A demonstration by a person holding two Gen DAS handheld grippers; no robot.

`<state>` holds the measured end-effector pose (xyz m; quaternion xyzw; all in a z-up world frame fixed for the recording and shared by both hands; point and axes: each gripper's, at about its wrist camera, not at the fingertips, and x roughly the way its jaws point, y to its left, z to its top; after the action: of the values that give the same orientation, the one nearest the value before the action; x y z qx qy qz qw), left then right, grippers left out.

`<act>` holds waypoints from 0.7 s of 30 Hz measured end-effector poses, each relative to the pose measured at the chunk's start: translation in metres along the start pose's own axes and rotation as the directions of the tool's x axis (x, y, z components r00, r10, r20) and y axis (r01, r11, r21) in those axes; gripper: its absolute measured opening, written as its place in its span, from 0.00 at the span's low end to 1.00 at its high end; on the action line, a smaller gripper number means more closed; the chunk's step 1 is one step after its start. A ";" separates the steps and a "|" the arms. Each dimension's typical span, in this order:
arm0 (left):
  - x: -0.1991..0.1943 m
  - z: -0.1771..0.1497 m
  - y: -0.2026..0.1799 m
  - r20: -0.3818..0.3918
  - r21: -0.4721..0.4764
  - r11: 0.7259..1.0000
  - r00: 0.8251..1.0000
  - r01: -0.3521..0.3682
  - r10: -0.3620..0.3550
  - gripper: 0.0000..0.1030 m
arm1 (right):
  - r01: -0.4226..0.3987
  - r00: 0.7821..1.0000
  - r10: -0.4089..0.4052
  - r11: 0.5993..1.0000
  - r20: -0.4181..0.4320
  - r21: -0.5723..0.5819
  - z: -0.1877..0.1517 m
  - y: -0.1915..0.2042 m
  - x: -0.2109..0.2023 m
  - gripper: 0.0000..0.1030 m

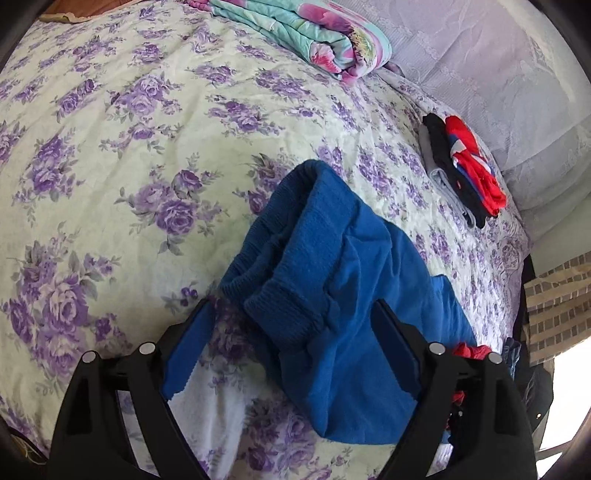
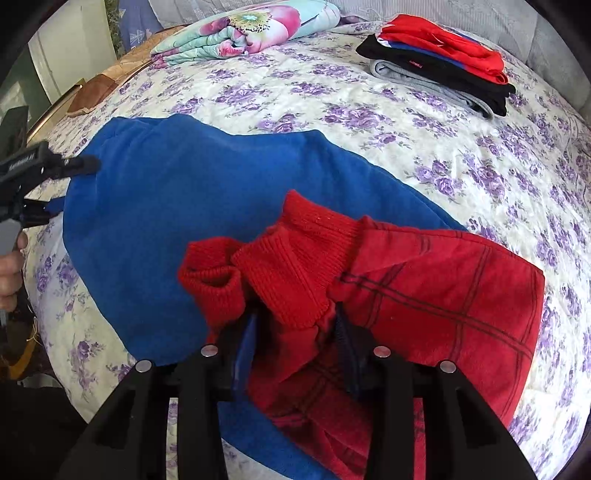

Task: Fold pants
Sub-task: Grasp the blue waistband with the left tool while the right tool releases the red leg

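At the far left of the right wrist view, the left tool (image 2: 79, 164) is seen side-on, gripped by a hand (image 2: 9, 267), with its dark tip at the left edge of the blue pants (image 2: 166, 206). These pants are spread across the floral bedspread (image 2: 424, 147) of a bed. In the left wrist view the left tool (image 1: 291, 321) is seen with its jaws standing wide apart; the ribbed blue cuffs (image 1: 280, 291) and the cloth behind them lie between the fingers, and no pad is seen pressing on the fabric.

Further right in the right wrist view, a red garment (image 2: 443, 288) with dark grid lines and ribbed red cuffs (image 2: 291, 266) is draped over the lower part of the blue pants. The right tool (image 2: 295, 332) is partly closed, with bunched red cloth between its fingers; whether the pads actually clamp it cannot be told, as the cloth covers the fingertips.

At the back of the bed, a folded floral quilt (image 2: 243, 33) lies left of centre. To the right, a stack of folded clothes (image 2: 443, 62) in grey, black, blue and red rests on the bedspread, well apart from the pants.
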<state>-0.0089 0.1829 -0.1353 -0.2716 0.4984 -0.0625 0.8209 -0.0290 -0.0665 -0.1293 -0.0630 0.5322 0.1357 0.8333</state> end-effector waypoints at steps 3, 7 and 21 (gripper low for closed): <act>0.002 0.005 0.004 0.026 -0.015 0.999 0.998 0.052 -0.052 0.82 | -0.005 1.000 0.005 1.000 -0.003 0.008 -0.001 0.002 -0.001 0.39; 0.001 0.009 0.011 0.053 -0.028 0.996 0.996 0.080 -0.079 0.51 | -0.006 1.000 0.006 1.000 -0.004 0.008 -0.001 0.000 -0.001 0.39; -0.036 0.011 -0.003 0.098 0.058 0.989 0.985 0.139 -0.144 0.26 | -0.039 0.993 0.039 0.999 0.107 0.002 0.001 0.001 -0.037 0.42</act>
<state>-0.0170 0.1976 -0.1014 -0.2883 0.4335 -0.1193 0.8454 -0.0434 -0.0711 -0.0951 -0.0433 0.4881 0.1540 0.8580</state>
